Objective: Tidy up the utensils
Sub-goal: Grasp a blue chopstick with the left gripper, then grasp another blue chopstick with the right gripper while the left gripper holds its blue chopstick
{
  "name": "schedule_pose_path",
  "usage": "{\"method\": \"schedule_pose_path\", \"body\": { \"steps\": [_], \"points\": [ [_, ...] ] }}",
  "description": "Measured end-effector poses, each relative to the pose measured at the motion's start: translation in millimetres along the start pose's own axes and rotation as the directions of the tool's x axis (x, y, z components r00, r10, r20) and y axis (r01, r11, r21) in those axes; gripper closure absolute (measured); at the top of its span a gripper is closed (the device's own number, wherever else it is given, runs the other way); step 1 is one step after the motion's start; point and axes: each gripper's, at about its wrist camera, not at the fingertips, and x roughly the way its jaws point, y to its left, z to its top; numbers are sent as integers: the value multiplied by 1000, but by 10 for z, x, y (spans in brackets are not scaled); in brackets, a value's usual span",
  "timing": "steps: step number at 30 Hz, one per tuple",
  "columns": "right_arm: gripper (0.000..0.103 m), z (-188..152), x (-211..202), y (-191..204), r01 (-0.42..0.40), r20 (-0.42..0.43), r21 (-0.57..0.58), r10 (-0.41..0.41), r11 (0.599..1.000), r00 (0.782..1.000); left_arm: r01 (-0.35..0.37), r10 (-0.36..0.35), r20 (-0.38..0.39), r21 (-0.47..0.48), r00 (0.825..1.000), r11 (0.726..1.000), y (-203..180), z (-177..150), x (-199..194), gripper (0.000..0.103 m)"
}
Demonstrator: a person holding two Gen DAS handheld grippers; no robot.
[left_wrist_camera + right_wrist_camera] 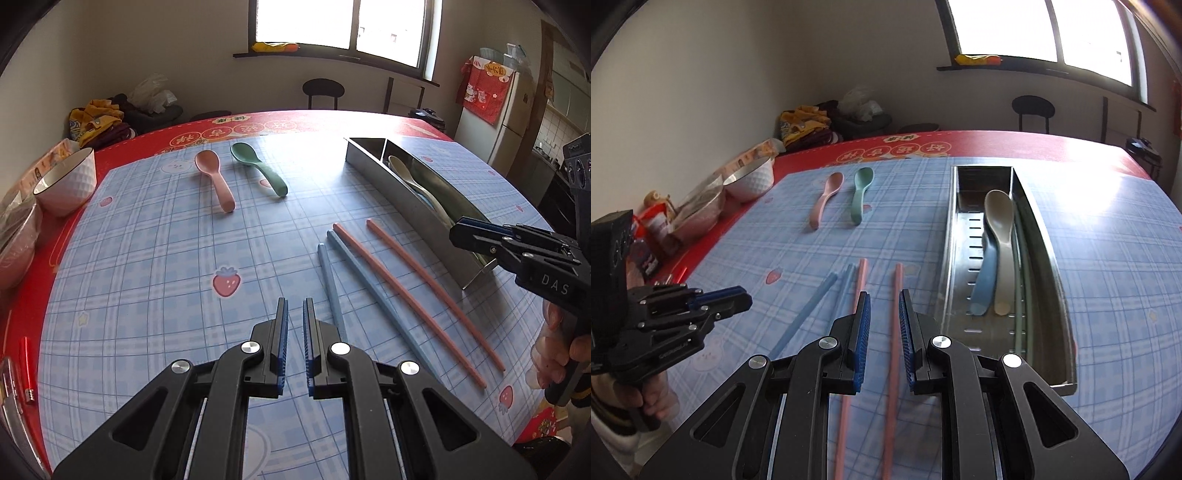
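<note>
A pink spoon [214, 177] [827, 197] and a green spoon [258, 168] [862, 194] lie side by side at the far side of the checked cloth. Two blue chopsticks [332, 280] [812, 306] and two pink chopsticks [406, 302] [894, 369] lie beside a long metal tray [388, 184] [947, 258]. The tray holds a beige spoon [999, 229], a blue spoon [984, 280] and green chopsticks [1021, 258]. My left gripper [295, 301] [748, 299] hovers shut and empty, just left of the blue chopsticks. My right gripper [885, 293] [456, 230] hangs above one pink chopstick, jaws slightly apart, holding nothing.
A white bowl [68, 181] [750, 181] and snack packets [657, 225] crowd the table's left edge on the red cloth border. Beyond the far edge stand a dark chair [323, 90] and a fridge [495, 122]. A hand [554, 354] grips the right tool's handle.
</note>
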Motion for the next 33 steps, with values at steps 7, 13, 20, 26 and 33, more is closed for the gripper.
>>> {"method": "schedule_pose_path", "body": {
  "steps": [7, 13, 20, 26, 33],
  "points": [
    [86, -103, 175, 284, 25, -52, -68, -28, 997, 998, 73, -73, -2, -10, 997, 997, -63, -69, 57, 87],
    [86, -149, 211, 248, 37, -66, -40, -40, 999, 997, 92, -90, -51, 37, 995, 995, -228, -67, 215, 78],
    [86, -177, 184, 187, 30, -64, -23, -32, 999, 997, 65, -58, -110, 58, 992, 996, -284, -65, 395, 78],
    [86, -195, 184, 159, 13, -63, -11, -14, 1000, 998, 31, -21, -109, 94, 994, 995, -325, -50, 423, 88],
    [86, -216, 183, 113, -2, -67, 2, 2, 1000, 998, 67, -66, -97, 10, 993, 998, -174, -36, 422, 97]
  ]
}}
